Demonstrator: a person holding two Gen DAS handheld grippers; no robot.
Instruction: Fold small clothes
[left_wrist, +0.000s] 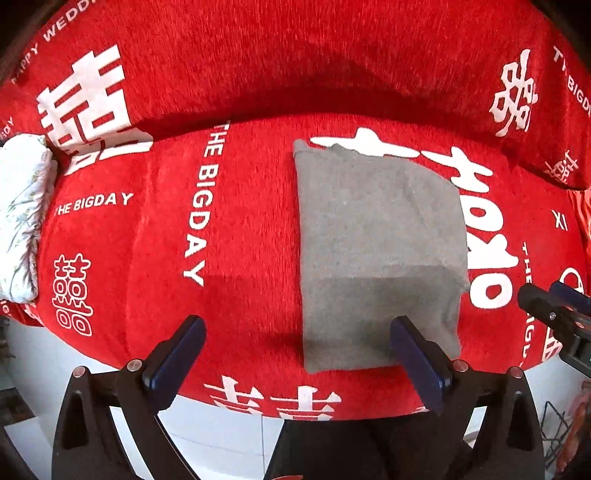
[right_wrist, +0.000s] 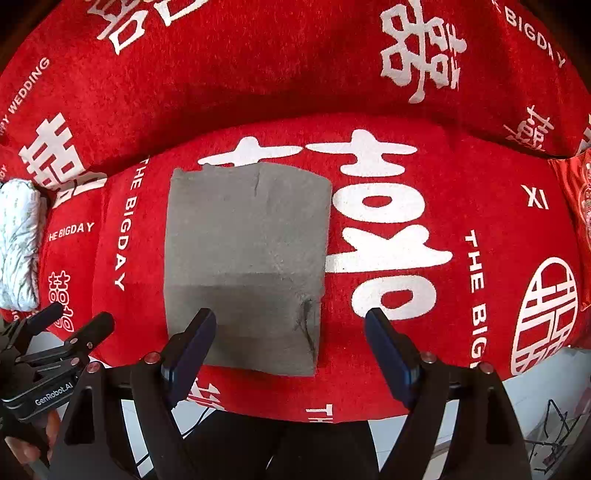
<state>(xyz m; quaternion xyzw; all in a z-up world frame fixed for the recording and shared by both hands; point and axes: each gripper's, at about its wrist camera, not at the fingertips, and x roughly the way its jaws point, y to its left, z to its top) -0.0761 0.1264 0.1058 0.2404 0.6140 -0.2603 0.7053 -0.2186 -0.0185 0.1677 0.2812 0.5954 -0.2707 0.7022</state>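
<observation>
A grey garment (left_wrist: 376, 251), folded into a rectangle, lies flat on the red sofa seat cover (left_wrist: 240, 221) with white lettering. My left gripper (left_wrist: 298, 325) hangs above the garment's near left edge, jaws wide open and nothing between them. In the right wrist view the same garment (right_wrist: 247, 266) lies below my right gripper (right_wrist: 290, 315), which is also wide open and holds nothing. Its left finger (right_wrist: 192, 343) overlaps the garment's near edge in the picture. Each gripper shows at the side of the other's view: the right one (left_wrist: 541, 290), the left one (right_wrist: 81, 314).
A white floral pillow (left_wrist: 22, 214) lies at the seat's left end. The red back cushion (left_wrist: 295, 66) rises behind the garment. White floor tiles (left_wrist: 221, 435) show past the seat's front edge, and a black wire rack (left_wrist: 554, 432) stands at the lower right.
</observation>
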